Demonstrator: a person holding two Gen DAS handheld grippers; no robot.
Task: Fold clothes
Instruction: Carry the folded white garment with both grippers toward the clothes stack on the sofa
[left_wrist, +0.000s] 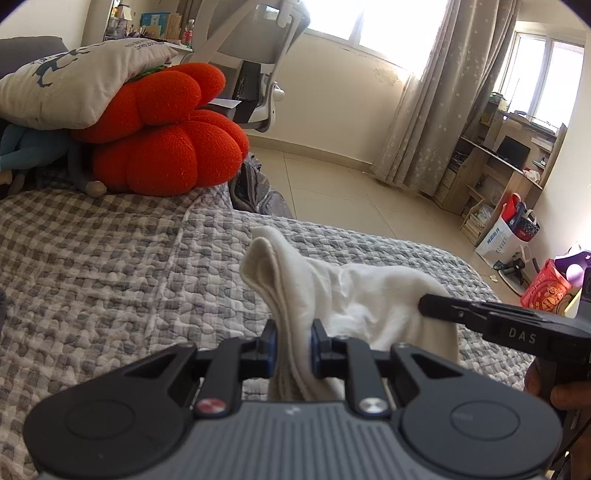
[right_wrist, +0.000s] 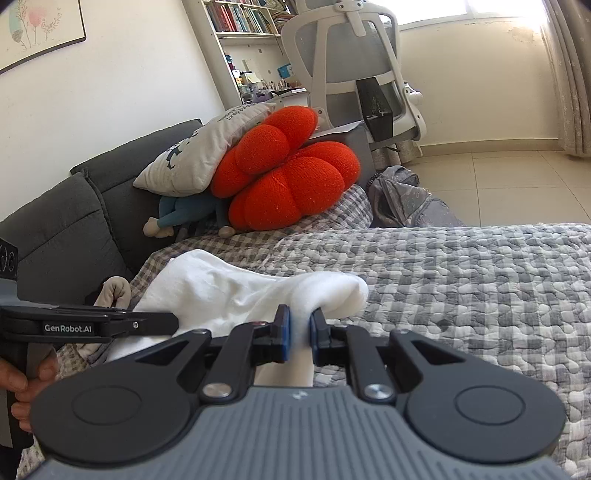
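Through the left wrist camera we see our left gripper (left_wrist: 293, 345) with its blue-padded fingers (left_wrist: 271, 345) pressed in on a bunched edge of a soft white cloth garment (left_wrist: 354, 295). The fabric rises as a folded peak straight up out of the jaws and spreads away to the right, lifted above the grey-and-white checked quilted bedspread (left_wrist: 110, 258). At the right edge the right gripper (left_wrist: 428, 305) reaches in sideways, its black tip touching the far side of the same garment. Beyond the bed sit an orange-red lobed plush cushion (left_wrist: 166, 147) and, on top of it, a cream printed pillow (left_wrist: 74, 85).

Through the right wrist camera we see our right gripper (right_wrist: 300, 332) nearly closed, its pads (right_wrist: 284, 332) pinching a rolled white edge of the garment (right_wrist: 229, 291). The cloth sits directly between and ahead of the fingers, bulging forward to the right in a rounded fold and stretching left toward the left gripper (right_wrist: 168, 321), whose black arm comes in from the left edge and meets the fabric. A hand (right_wrist: 22, 380) holds that gripper's handle. The bedspread (right_wrist: 480, 295) lies under and beyond the garment, with the cushion (right_wrist: 288, 177) against a dark grey sofa back (right_wrist: 74, 221).
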